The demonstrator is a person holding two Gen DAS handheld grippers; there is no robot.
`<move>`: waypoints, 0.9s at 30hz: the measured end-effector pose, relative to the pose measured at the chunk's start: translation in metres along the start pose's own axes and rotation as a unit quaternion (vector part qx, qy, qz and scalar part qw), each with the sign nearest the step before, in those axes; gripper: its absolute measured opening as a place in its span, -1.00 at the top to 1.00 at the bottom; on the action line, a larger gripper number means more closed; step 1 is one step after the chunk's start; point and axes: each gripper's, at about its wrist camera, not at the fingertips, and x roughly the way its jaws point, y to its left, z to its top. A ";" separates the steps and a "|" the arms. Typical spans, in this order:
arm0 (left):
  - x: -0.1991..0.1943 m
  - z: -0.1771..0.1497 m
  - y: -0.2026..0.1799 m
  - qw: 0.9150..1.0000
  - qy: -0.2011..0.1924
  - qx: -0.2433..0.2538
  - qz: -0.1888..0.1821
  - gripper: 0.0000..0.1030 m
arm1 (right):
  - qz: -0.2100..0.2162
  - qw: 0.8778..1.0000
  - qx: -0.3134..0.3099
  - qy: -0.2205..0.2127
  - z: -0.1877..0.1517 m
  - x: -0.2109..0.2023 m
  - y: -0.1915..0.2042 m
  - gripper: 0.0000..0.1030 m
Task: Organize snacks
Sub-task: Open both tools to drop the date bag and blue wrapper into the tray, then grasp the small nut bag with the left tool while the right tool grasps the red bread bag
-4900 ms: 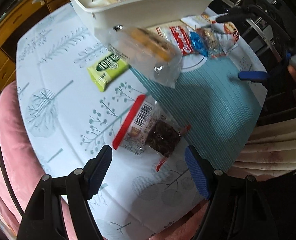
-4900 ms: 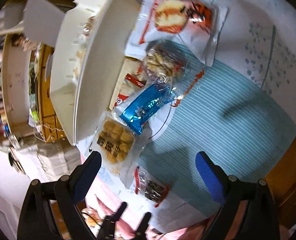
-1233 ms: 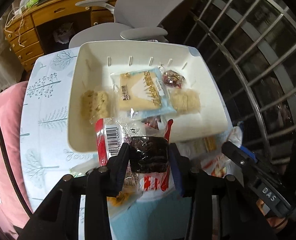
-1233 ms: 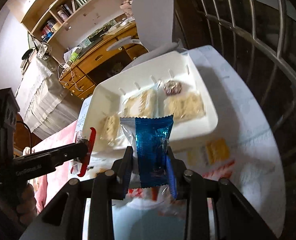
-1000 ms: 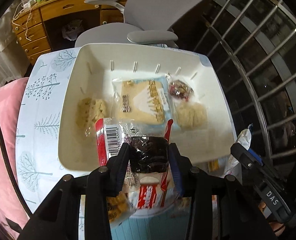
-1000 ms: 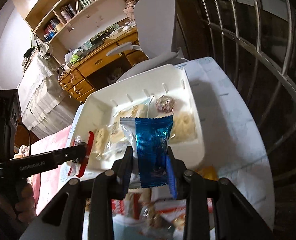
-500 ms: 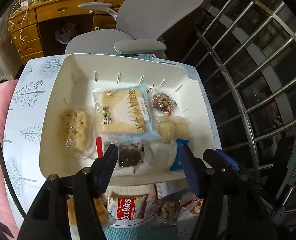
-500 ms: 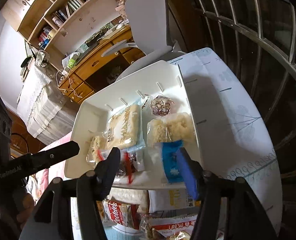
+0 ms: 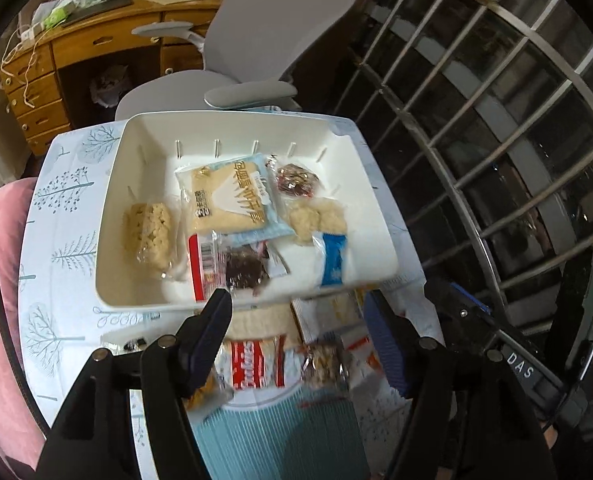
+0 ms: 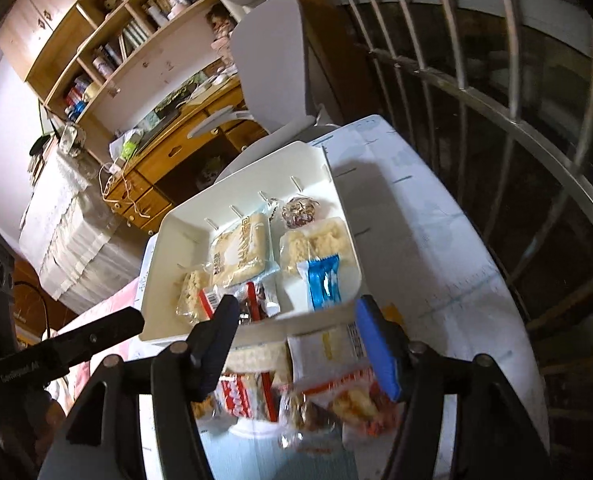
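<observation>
Your left gripper [image 9: 300,338] and right gripper [image 10: 298,338] both hang wide open and empty above the near rim of the white bin [image 9: 380,216]. In the bin lie the dark brownie pack [image 9: 242,270], the blue wrapper [image 10: 324,278] and other snacks. Between bin and the tabletop's near edge, loose packets such as the cookies bag [image 9: 256,364] are blurred and partly hidden behind your fingers [image 9: 212,334]. Only the right view shows the bookshelf [image 10: 136,36].
</observation>
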 end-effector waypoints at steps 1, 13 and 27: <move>-0.005 -0.006 -0.001 1.000 -0.001 0.004 -0.001 -0.30 | -0.003 1.000 0.005 -0.003 -0.005 -0.007 0.000 -0.19; -0.050 -0.071 0.003 0.999 0.006 0.047 -0.016 -0.30 | -0.046 0.998 0.032 -0.032 -0.062 -0.062 0.000 -0.19; -0.050 -0.097 -0.006 0.993 0.012 0.106 0.050 -0.55 | -0.110 0.993 0.001 -0.042 -0.116 -0.076 -0.015 -0.19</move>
